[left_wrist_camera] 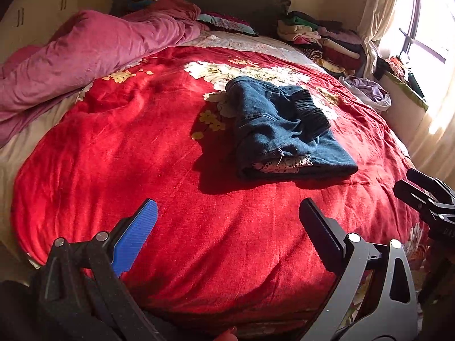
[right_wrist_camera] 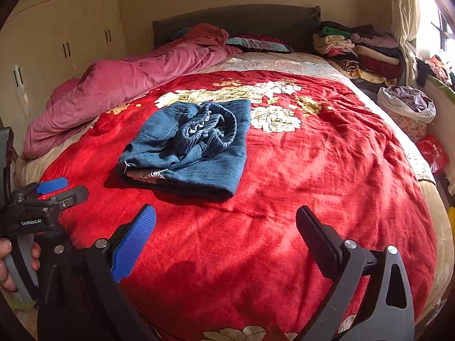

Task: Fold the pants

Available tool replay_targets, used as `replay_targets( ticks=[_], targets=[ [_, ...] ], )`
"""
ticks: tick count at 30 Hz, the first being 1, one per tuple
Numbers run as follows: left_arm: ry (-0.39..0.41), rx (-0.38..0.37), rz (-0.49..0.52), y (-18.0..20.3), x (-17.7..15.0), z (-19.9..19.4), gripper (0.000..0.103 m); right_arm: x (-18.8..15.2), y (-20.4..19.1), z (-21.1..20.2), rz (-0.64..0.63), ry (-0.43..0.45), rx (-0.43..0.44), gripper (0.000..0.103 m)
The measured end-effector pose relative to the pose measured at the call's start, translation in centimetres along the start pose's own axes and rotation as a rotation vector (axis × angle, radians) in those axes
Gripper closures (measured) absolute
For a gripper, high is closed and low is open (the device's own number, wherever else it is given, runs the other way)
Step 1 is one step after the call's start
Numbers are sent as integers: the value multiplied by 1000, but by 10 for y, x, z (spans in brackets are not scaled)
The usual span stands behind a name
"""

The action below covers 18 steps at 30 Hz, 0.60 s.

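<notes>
Blue denim pants [left_wrist_camera: 284,130] lie folded into a compact bundle on the red floral blanket [left_wrist_camera: 142,156], the elastic waistband bunched on top. In the right wrist view the pants [right_wrist_camera: 193,147] rest left of centre. My left gripper [left_wrist_camera: 227,218] hovers open over the near part of the blanket, well short of the pants, nothing between its fingers. My right gripper [right_wrist_camera: 226,221] is likewise open and empty, held back from the bundle. The left gripper [right_wrist_camera: 59,190] also shows at the left edge of the right wrist view, held by a hand [right_wrist_camera: 5,258].
A crumpled pink duvet [left_wrist_camera: 85,54] lies along the bed's left side. Stacked folded clothes [left_wrist_camera: 321,37] sit at the headboard's right corner. A bag of purple clothes [right_wrist_camera: 406,105] stands beside the bed near the window. Wardrobe doors [right_wrist_camera: 62,42] line the left wall.
</notes>
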<state>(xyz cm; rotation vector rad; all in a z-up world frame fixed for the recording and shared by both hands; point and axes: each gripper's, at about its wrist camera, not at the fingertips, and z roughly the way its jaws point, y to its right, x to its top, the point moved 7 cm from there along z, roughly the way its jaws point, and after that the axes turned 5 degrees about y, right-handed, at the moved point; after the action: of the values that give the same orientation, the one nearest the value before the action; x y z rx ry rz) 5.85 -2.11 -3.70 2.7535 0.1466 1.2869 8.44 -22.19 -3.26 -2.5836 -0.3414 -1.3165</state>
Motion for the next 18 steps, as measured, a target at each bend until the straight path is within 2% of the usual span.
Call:
replay_targets(
  ticks=[18],
  targets=[
    [3, 19, -2, -3, 0, -2, 10, -3, -1, 0, 0, -5, 2, 5]
  ],
)
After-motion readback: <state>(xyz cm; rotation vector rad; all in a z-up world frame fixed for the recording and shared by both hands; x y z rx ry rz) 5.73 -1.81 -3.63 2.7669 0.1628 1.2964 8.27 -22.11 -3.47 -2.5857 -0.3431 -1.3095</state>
